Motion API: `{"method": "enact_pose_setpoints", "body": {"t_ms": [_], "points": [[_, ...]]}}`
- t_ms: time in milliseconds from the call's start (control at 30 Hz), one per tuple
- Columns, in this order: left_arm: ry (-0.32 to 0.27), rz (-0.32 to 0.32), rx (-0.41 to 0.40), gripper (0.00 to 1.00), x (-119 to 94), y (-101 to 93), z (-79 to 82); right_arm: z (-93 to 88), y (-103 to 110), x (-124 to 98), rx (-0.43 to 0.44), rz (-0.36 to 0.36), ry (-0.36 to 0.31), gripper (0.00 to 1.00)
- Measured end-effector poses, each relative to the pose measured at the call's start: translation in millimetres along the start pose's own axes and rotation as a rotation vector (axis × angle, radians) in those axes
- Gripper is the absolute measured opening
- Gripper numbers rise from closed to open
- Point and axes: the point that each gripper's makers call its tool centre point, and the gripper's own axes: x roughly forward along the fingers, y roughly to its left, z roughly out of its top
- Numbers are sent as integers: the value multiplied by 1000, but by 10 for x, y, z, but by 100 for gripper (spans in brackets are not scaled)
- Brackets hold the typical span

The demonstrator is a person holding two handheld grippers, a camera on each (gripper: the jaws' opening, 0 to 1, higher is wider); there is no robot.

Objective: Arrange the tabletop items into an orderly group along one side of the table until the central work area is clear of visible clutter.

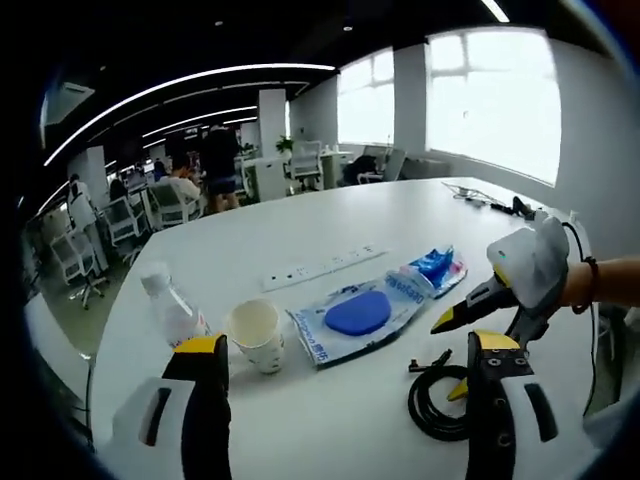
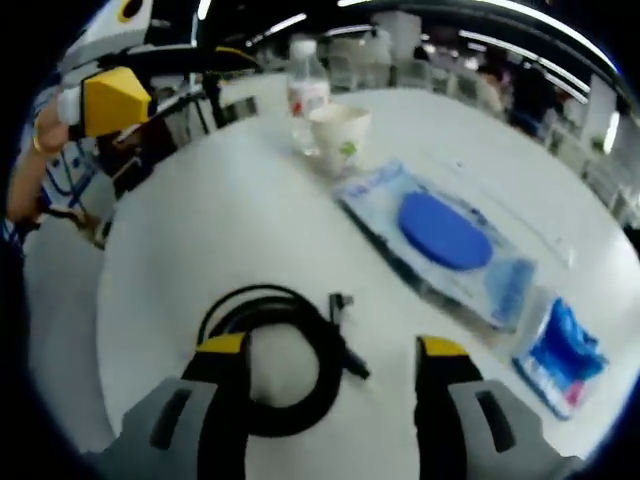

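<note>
Jaws stand apart and empty on both claws. In the right gripper view, lower centre, our right gripper (image 2: 335, 365) hovers over the coiled black cable (image 2: 285, 350); grabbing one loop could uncoil it and drag it across the table (image 2: 180, 220). In the left gripper view, bottom of frame, our left gripper (image 1: 345, 375) nears the paper cup (image 1: 256, 332), which could tip against the water bottle (image 1: 172, 308). We count one cable, one cup, one bottle, one blue-disc packet (image 1: 358, 315), one small blue pouch (image 1: 436, 268), one power strip (image 1: 322, 266).

Paper cup (image 1: 256, 334) beside bottle (image 1: 172, 310), blue pouch (image 1: 358, 315), coiled cable (image 1: 437, 400)
</note>
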Motion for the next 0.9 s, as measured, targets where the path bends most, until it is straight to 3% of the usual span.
{"method": "enact_pose_setpoints", "body": {"t_ms": [100, 267, 700, 900], "points": [[15, 5, 17, 100, -47, 27, -58, 17, 25, 24, -5, 11, -9, 58], [19, 0, 16, 100, -120, 44, -72, 3, 59, 81, -113, 18, 14, 50], [21, -8, 27, 100, -259, 69, -91, -67, 22, 165, -121, 27, 58, 29], [5, 19, 29, 99, -320, 144, -97, -107, 11, 181, -165, 22, 76, 26]]}}
